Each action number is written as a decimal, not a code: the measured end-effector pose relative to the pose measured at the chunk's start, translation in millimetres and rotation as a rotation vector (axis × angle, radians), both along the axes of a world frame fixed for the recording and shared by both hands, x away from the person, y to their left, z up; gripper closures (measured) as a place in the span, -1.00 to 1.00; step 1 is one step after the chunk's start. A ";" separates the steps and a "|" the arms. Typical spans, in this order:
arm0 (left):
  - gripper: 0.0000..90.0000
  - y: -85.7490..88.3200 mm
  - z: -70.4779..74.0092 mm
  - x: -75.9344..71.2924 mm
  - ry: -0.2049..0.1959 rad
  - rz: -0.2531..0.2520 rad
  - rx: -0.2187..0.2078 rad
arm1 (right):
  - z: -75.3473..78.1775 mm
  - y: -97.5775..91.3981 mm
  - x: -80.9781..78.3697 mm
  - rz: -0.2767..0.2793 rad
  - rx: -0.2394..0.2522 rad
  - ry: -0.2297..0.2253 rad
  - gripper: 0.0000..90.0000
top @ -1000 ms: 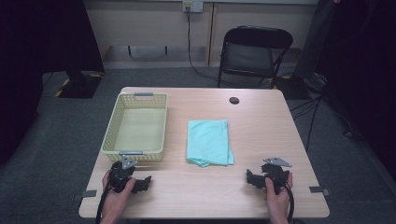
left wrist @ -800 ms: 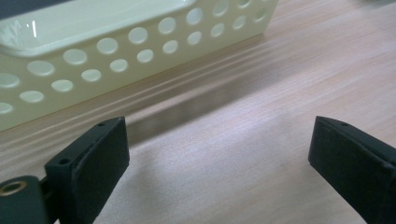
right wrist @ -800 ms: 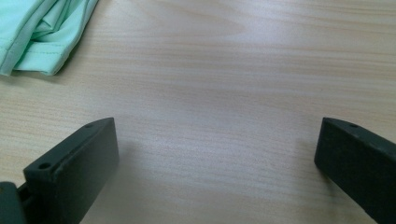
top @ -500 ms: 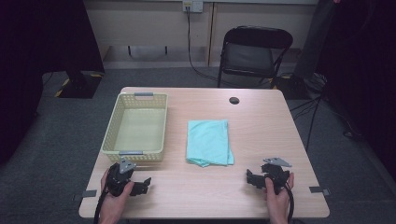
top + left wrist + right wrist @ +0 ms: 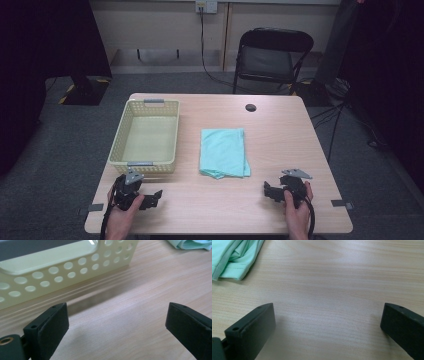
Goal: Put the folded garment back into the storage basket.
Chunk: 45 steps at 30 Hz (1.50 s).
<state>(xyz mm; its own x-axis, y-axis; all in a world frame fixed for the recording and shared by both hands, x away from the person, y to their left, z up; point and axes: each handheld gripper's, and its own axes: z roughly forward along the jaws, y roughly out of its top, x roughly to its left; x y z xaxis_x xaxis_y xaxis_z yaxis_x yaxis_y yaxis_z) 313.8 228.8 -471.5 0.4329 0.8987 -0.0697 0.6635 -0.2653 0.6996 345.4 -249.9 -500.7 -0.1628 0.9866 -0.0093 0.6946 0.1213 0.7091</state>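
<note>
No writing is legible. The folded mint-green cloth [image 5: 223, 152] lies mid-worktop, the perforated cream plastic basket [image 5: 146, 137] at its 9 o'clock. Left tool [image 5: 117, 322] and right tool [image 5: 328, 322] gape wide, empty

You have a pale wooden table [image 5: 285, 135] under your right gripper [image 5: 268, 190]. Well ahead of that gripper, a small black disc [image 5: 250, 107] sits on the tabletop. Farther ahead stands a black folding chair [image 5: 272, 55], and left of it a cable [image 5: 202, 40] hangs from a wall socket [image 5: 206, 6].
</note>
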 end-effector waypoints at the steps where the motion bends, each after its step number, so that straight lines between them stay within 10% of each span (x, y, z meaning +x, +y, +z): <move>1: -0.90 -0.8 0.5 -0.1 0.000 -0.004 -0.002 | 0.0 0.0 0.0 0.000 0.000 0.000 -1.00; 14: -0.90 -19.1 5.1 -5.4 -0.003 -0.104 0.010 | 0.0 0.0 0.0 0.000 0.000 0.000 -1.00; 45: -0.92 -39.2 28.7 3.1 -0.047 -0.086 -0.025 | 0.0 0.5 0.2 -0.006 0.001 0.000 -1.00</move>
